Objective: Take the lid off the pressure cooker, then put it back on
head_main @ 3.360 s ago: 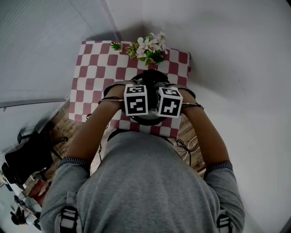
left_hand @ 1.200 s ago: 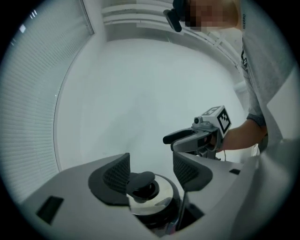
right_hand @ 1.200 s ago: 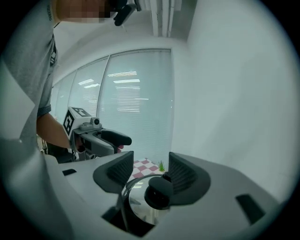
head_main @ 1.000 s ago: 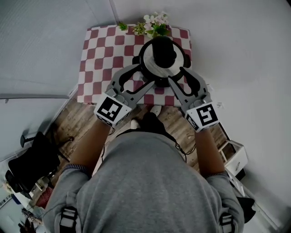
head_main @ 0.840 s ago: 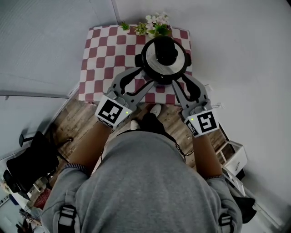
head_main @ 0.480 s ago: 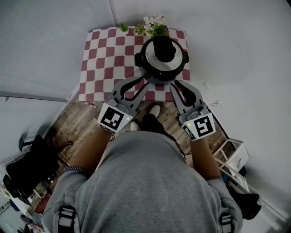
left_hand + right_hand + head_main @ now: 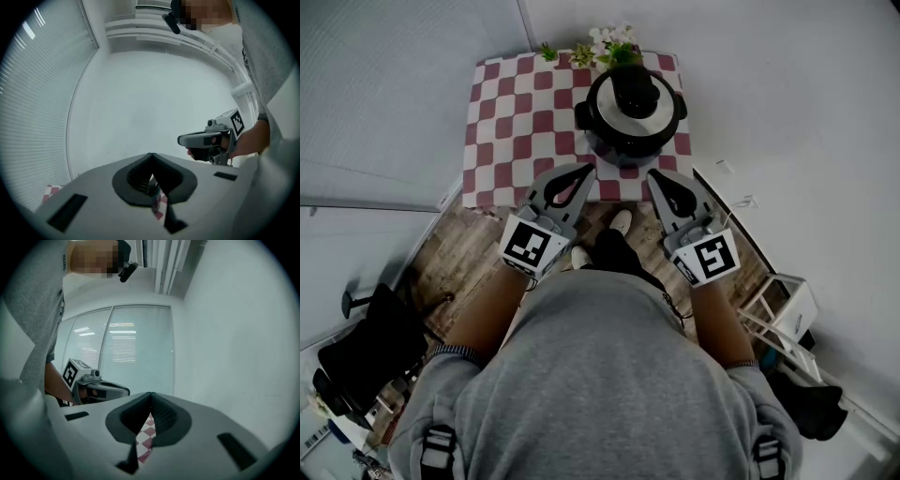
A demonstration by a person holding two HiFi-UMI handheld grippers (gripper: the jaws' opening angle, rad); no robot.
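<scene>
The pressure cooker (image 7: 623,145) stands on the checked bench (image 7: 502,122) with its lid (image 7: 654,106) on. The left gripper (image 7: 583,170) and right gripper (image 7: 654,175) hang near the bench's front edge, clear of the cooker. Their jaws have just closed together on nothing.

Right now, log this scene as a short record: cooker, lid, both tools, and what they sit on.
pressure cooker: on the checked tablecloth, towards its far right, next to the flowers
lid: seated on the cooker, black knob on top
left tool: jaws have just closed, shut, nothing between them; short of the cooker, not touching it
right tool: jaws have just closed, shut, empty; also short of the cooker
</scene>
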